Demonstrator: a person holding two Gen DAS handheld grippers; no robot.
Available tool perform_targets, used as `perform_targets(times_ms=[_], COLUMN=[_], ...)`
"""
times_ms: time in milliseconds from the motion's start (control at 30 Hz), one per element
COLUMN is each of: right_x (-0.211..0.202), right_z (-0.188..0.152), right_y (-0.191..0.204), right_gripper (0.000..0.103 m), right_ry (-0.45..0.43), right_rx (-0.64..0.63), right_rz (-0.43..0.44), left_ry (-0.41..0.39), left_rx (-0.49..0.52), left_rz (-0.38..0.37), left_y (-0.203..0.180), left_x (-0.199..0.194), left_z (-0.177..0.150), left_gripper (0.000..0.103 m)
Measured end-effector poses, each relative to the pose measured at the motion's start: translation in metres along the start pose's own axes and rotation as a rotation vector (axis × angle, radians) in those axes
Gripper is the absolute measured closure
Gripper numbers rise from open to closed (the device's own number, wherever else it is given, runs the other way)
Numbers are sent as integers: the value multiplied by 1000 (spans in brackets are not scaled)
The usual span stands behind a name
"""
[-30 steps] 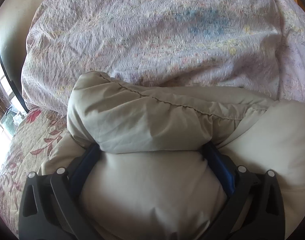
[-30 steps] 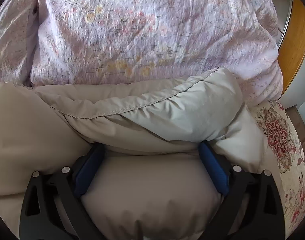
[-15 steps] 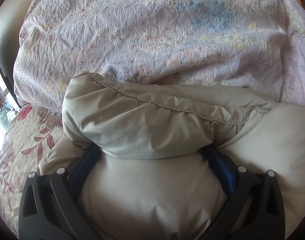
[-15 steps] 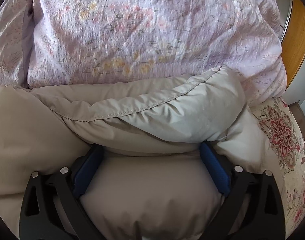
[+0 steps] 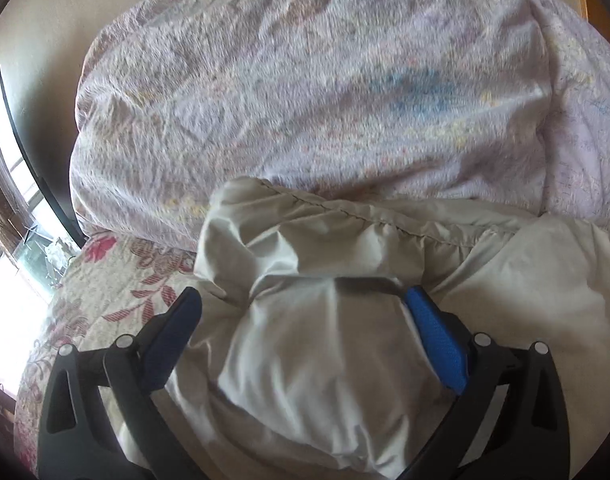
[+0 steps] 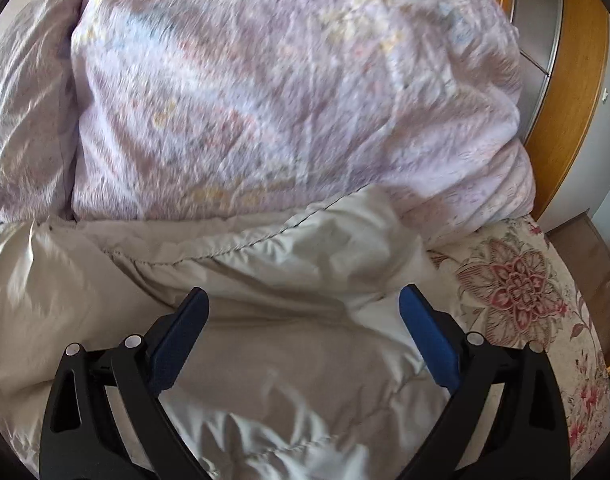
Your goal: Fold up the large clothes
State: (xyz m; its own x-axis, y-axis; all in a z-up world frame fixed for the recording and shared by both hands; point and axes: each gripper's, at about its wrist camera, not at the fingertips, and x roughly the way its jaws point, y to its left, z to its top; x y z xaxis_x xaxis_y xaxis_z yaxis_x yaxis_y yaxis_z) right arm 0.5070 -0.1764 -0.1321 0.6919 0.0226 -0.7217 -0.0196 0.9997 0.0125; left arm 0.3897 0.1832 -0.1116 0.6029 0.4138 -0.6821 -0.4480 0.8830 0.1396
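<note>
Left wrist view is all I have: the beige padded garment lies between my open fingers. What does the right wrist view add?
Observer: The right gripper is open too, its blue pads standing apart over the beige padded garment.
Operator: What lies on its far side?
Observer: A wooden door frame stands past the lilac duvet.
Operator: And beside the garment there?
Observer: The floral bedspread shows a large red flower just right of the garment.

Left gripper [image 5: 301, 304] and right gripper [image 6: 303, 300] look alike: black plastic frames with cut-out slots, silver screw heads at the joints, blue ribbed finger pads [image 6: 431, 336]
</note>
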Motion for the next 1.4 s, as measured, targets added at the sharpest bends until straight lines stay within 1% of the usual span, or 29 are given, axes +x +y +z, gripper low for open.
perform_targets(times_ms=[67,100,167,233,267,300,367,433,600,700,833,900,1067,1133,1200,1233,1300,1400], right_x=[2,7,20,27,28,30,35,40,49,60,65,67,70,67,56,45,17,-22], right_z=[7,8,2,-11,-14,-16,-18,-21,-24,-27,-28,-28,-29,-30,-33,-35,-44,-63], right_y=[-9,-12,-19,-25,-30,-32,-36,-38,-46,-58,-64,-67,-71,-73,-77,-81,-90,-108], right_gripper=[8,10,13,14,13,13,13,12,10,10,10,10,9,9,10,10,10,10], right_ry=[-6,3,40,61,67,70,91,103,117,126,132,134,124,116,123,116,97,95], right_rx=[19,25,40,40,49,62,79,90,110,115,127,132,129,126,132,148,200,277], right_rz=[-21,-25,-38,-52,-45,-38,-27,-19,4,13,34,43,29,19,9,17,73,132], left_ry=[-26,-34,-14,22,34,45,69,87,113,129,147,152,143,149,166,166,161,156], left_rx=[-3,4,14,4,-9,-34,-95,-127,-182,-207,-263,-275,-256,-236,-219,-223,-238,-224], left_rz=[42,67,107,107,90,65,10,-28,-90,-123,-185,-198,-162,-137,-114,-126,-181,-210], left_y=[5,7,13,25,28,30,41,41,53,58,75,79,76,70,68,68,76,88], left_x=[-2,0,11,24,28,23,30,32,44,50,60,63,61,56,43,34,12,-25], left_z=[6,8,6,1,-1,-5,-7,-12,-17,-19,-24,-26,-27,-26,-27,-29,-38,-56], left_gripper=[2,2,2,2,2,2,2,2,2,2,2,2,2,2,2,2,2,2])
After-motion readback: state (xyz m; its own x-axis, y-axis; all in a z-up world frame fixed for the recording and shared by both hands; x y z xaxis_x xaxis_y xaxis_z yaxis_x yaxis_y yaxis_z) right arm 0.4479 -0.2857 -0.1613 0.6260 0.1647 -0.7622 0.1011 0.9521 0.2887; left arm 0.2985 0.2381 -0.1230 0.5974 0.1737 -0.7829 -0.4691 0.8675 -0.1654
